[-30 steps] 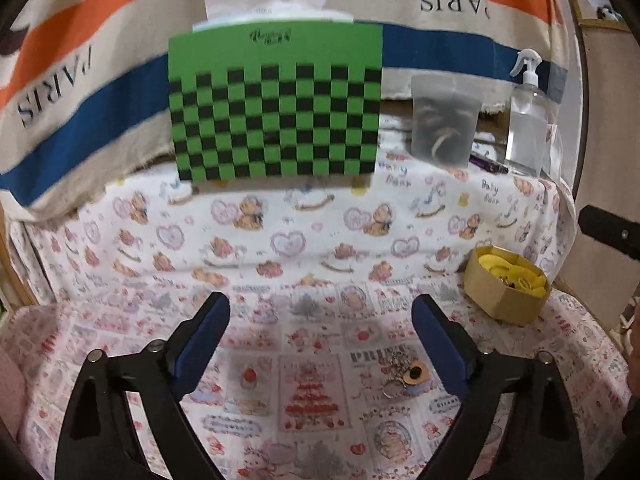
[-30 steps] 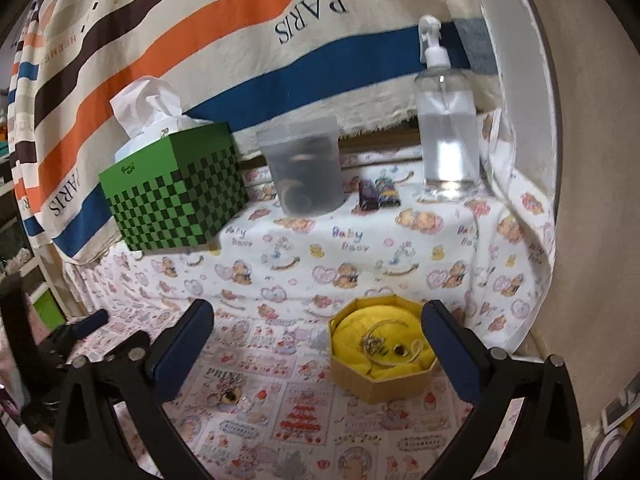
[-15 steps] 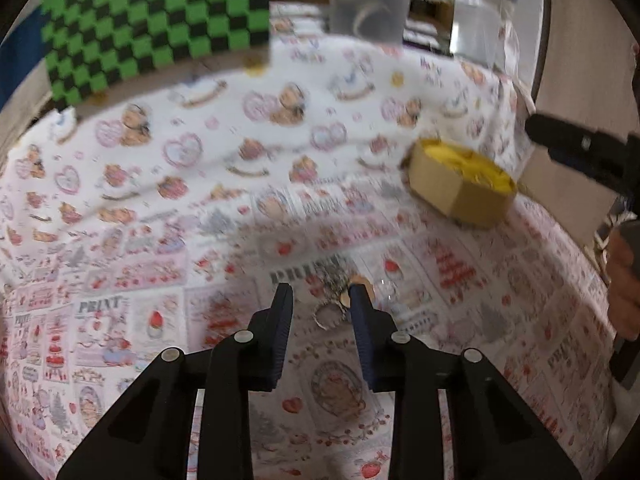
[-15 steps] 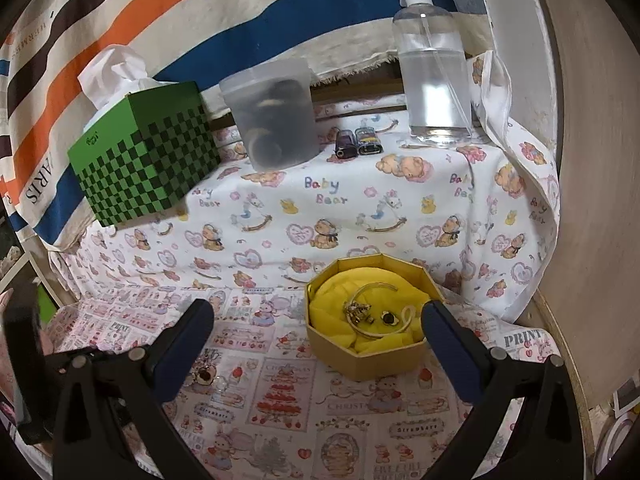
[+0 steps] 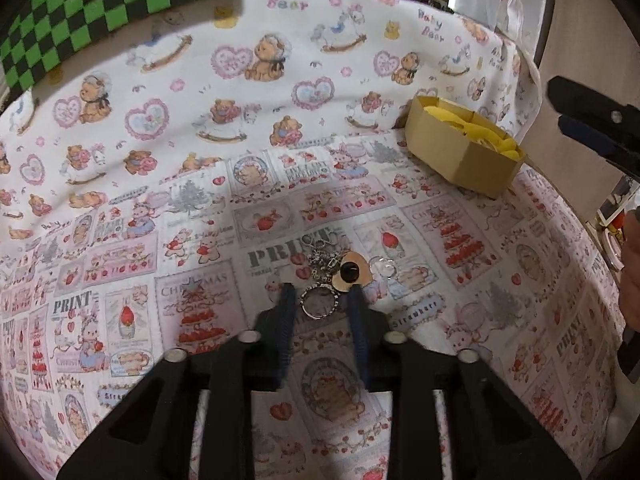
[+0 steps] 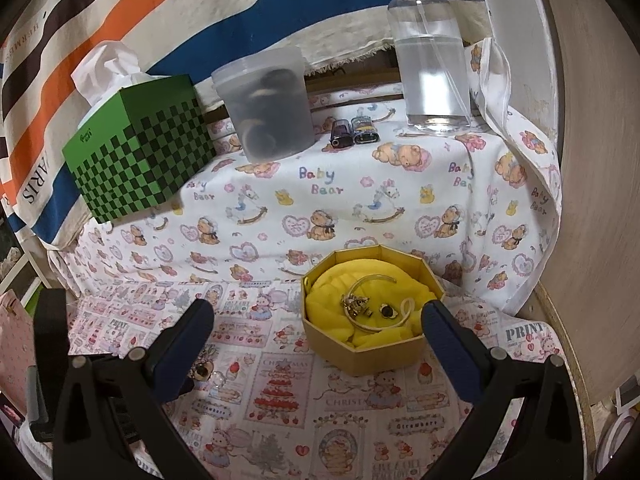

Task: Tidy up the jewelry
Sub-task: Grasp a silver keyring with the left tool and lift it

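A small pile of jewelry lies on the printed cloth: a silver ring (image 5: 319, 304), a gold heart piece with a black stone (image 5: 352, 273) and a silver chain (image 5: 320, 252). My left gripper (image 5: 320, 300) is low over it, jaws narrowed but open, with the ring between the fingertips. An octagonal cardboard box (image 6: 362, 350) with yellow lining holds a bangle and several small pieces (image 6: 360, 306); it also shows in the left wrist view (image 5: 460, 158). My right gripper (image 6: 318, 340) is wide open and empty, in front of the box.
A green checkered tissue box (image 6: 140, 160), a translucent tub (image 6: 268, 104), two small dark objects (image 6: 354, 131) and a clear pump bottle (image 6: 432, 56) stand on the raised ledge behind. A wooden wall (image 6: 592, 160) bounds the right side.
My left gripper has dropped toward the cloth and narrowed its jaws from wide open, and now brackets the ring. My right gripper has moved closer to the box and stayed open.
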`<state>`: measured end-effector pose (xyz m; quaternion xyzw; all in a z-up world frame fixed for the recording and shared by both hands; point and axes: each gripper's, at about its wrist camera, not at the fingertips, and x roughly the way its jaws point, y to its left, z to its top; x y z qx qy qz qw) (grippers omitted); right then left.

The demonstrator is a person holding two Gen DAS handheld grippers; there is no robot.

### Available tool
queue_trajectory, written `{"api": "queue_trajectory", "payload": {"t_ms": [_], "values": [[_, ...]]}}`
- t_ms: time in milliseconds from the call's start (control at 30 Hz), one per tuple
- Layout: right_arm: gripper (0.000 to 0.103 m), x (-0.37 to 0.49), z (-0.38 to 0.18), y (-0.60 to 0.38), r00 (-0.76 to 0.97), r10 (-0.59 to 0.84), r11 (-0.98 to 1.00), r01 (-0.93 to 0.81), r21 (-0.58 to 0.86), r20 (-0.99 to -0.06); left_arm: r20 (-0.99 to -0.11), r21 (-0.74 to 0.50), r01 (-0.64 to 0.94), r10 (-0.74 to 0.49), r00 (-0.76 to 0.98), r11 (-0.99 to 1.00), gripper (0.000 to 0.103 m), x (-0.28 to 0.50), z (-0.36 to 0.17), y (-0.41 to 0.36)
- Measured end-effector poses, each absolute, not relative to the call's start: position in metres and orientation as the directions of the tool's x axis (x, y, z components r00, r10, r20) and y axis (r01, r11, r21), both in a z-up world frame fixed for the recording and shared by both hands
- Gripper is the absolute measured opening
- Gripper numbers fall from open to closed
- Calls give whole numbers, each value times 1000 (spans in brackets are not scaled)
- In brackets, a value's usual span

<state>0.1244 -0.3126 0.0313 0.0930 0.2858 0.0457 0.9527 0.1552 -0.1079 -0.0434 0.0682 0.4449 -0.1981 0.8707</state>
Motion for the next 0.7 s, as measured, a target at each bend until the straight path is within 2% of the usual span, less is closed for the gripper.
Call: {"api": "queue_trajectory", "payload": {"t_ms": [267,400,567,667,700], "values": [[103,126,29,-314,829,138,978,-28,207,-542,-763,-57,370,-279,583,927,19,149,-32,-98],[103,128,26,-312,821,141,978,-30,205,-553,-704,-49,323,-262,660,945,19,136,-13,-82],[103,133,20,-303,790,179,976,-68,207,-586,-588,-13,219,-185,787,976,19,123,12,-61],[103,137,12,-290,759,225,971,-123,204,-611,-562,-27,189,-171,809,982,19,126,16,-50],[99,137,10,-286,749,240,969,-141,205,-617,-560,-18,177,-157,814,984,19,127,16,-49]]}}
